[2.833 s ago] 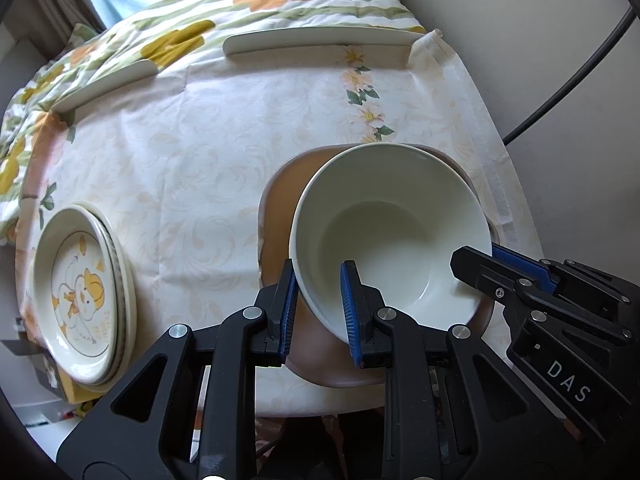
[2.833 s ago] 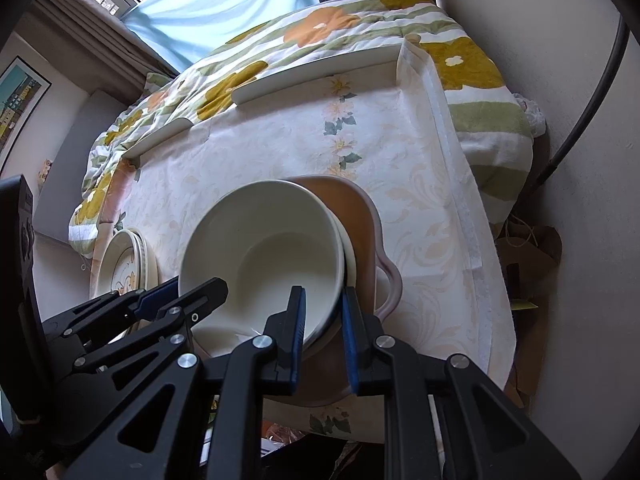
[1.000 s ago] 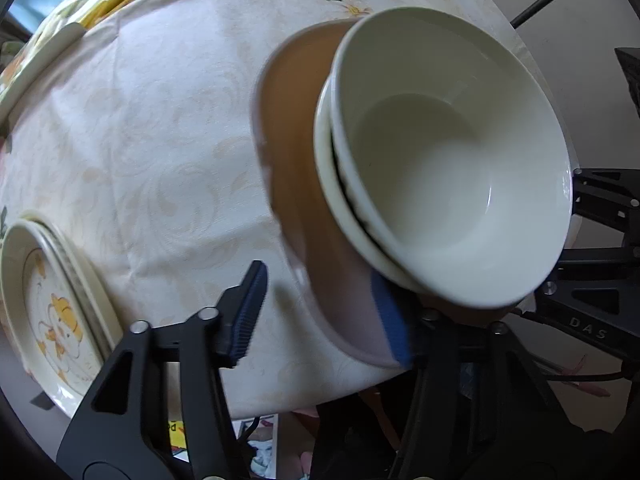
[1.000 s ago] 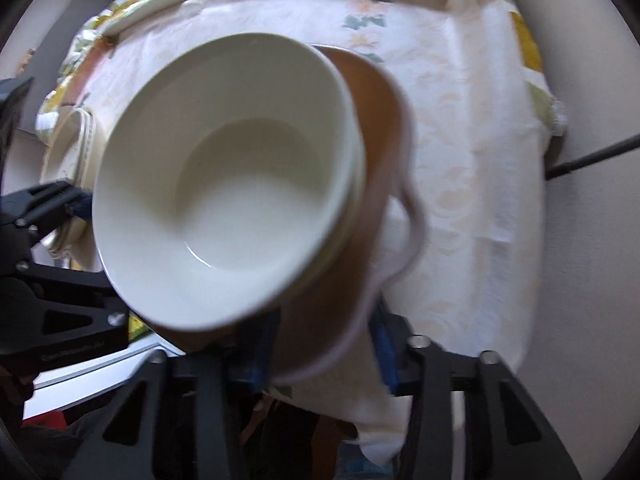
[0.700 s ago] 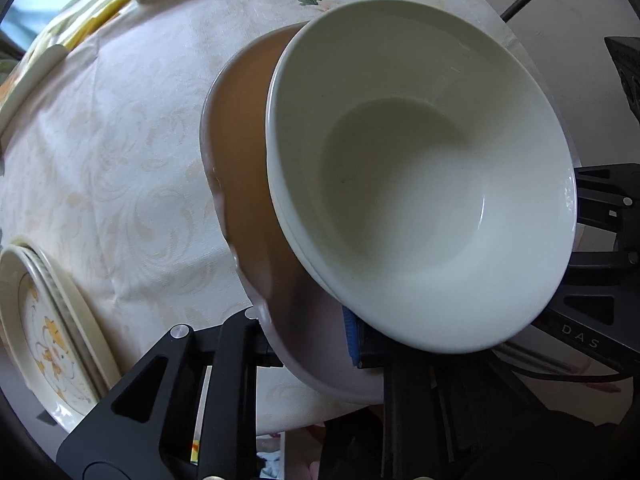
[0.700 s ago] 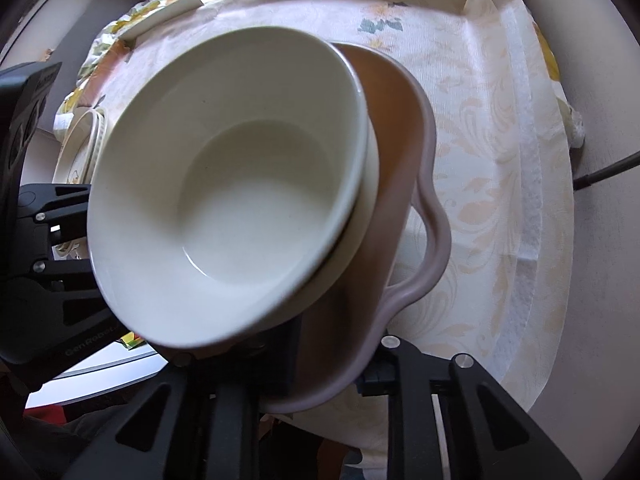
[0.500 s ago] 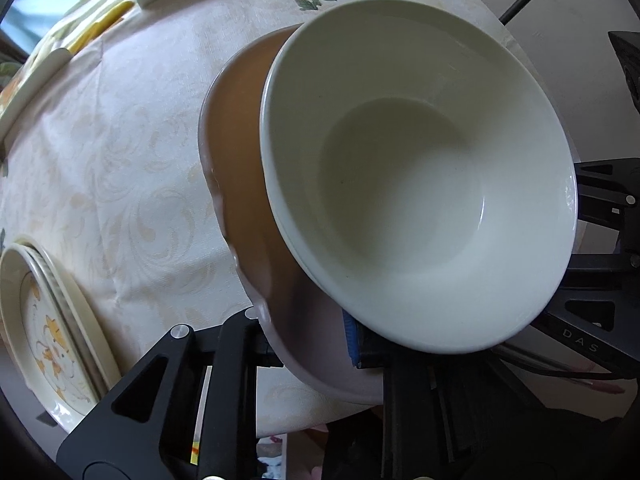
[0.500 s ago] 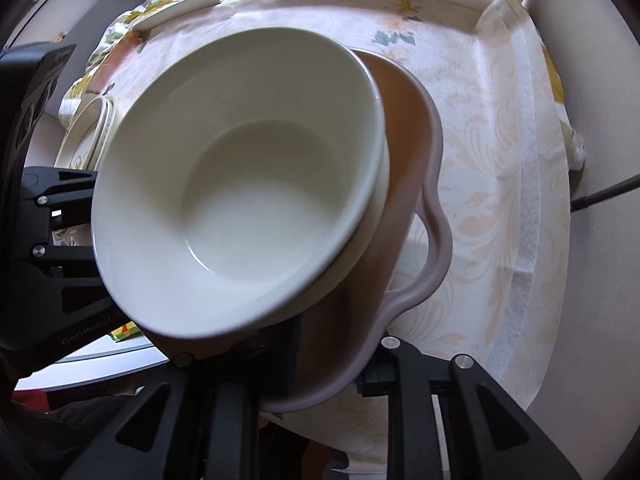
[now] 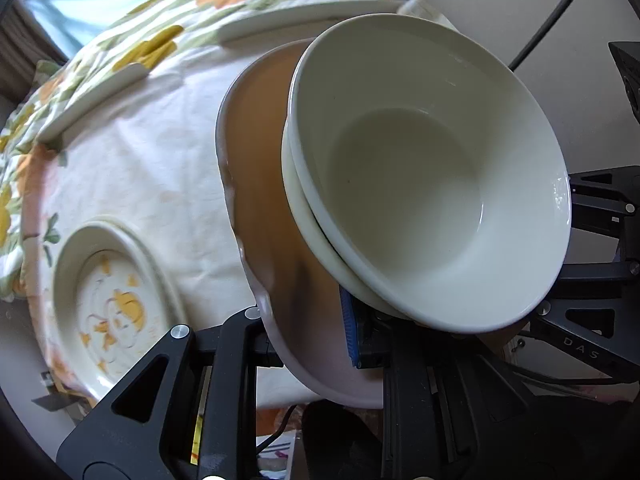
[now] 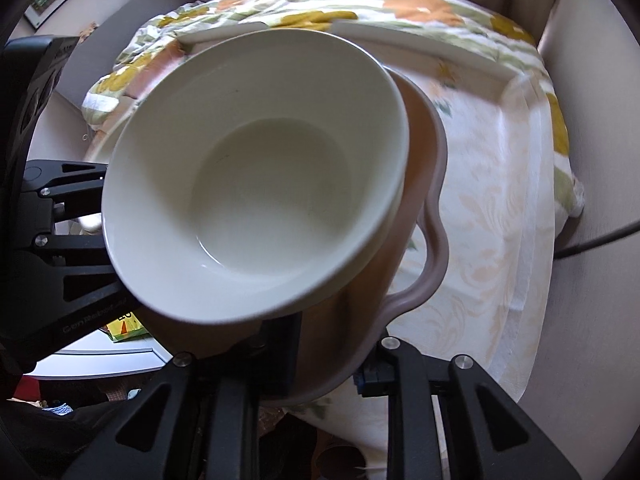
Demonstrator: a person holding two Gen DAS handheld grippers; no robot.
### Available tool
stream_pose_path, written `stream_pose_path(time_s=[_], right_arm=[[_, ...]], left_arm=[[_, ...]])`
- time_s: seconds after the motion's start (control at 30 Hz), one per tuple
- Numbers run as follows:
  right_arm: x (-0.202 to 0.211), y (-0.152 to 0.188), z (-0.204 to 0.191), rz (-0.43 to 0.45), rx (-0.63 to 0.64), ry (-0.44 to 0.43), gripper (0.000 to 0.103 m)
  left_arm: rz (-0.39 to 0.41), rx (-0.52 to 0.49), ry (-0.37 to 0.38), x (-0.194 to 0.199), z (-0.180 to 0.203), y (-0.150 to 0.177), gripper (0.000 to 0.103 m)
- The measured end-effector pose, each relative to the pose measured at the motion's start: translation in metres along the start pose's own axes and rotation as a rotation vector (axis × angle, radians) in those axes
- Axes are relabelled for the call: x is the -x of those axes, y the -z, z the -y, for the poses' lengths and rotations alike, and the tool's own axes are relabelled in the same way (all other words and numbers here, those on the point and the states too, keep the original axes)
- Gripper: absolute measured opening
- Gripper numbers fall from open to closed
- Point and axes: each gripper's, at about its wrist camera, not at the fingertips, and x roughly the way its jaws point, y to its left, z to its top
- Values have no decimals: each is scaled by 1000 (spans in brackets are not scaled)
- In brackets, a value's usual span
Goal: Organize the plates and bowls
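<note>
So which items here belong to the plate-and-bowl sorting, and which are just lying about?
Job items:
- brown plate, clamped by both grippers
- stacked white bowls riding on it
- cartoon plates on the table

Lying about:
- floral bedding
- black cable
- yellow packet

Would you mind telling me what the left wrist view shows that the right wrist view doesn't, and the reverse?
Only the left wrist view shows the stacked cartoon plates lying on the tablecloth, and a second bowl's rim under the cream bowl.

Only the right wrist view shows the brown plate's lobed handle and a yellow packet below the table edge.

Both show the nested cream bowls resting on the brown plate, with the left gripper and right gripper each clamping its near rim.
</note>
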Motion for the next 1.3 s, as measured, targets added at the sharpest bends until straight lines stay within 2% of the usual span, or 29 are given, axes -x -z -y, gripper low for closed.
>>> stream_pose_path(time_s=[0.2, 0.37, 0.53, 0.7, 1.1, 1.3], right_arm=[[11, -30, -60, 27, 51, 13, 19], [-4, -61, -120, 34, 46, 5, 19], [-34, -84, -172, 21, 36, -18, 19], [-59, -93, -203, -3, 7, -30, 19], [-91, -95, -225, -36, -10, 39, 19], [-93, -91, -222, -30, -19, 55, 19]], left_arm=[[35, 5, -15, 40, -52, 21, 17], [35, 7, -30, 53, -113, 41, 17], [1, 9, -43, 35, -174, 51, 17], [-36, 17, -25, 20, -214, 68, 17], [-74, 8, 30, -13, -235, 82, 17], [-82, -6, 21, -17, -236, 81, 17]])
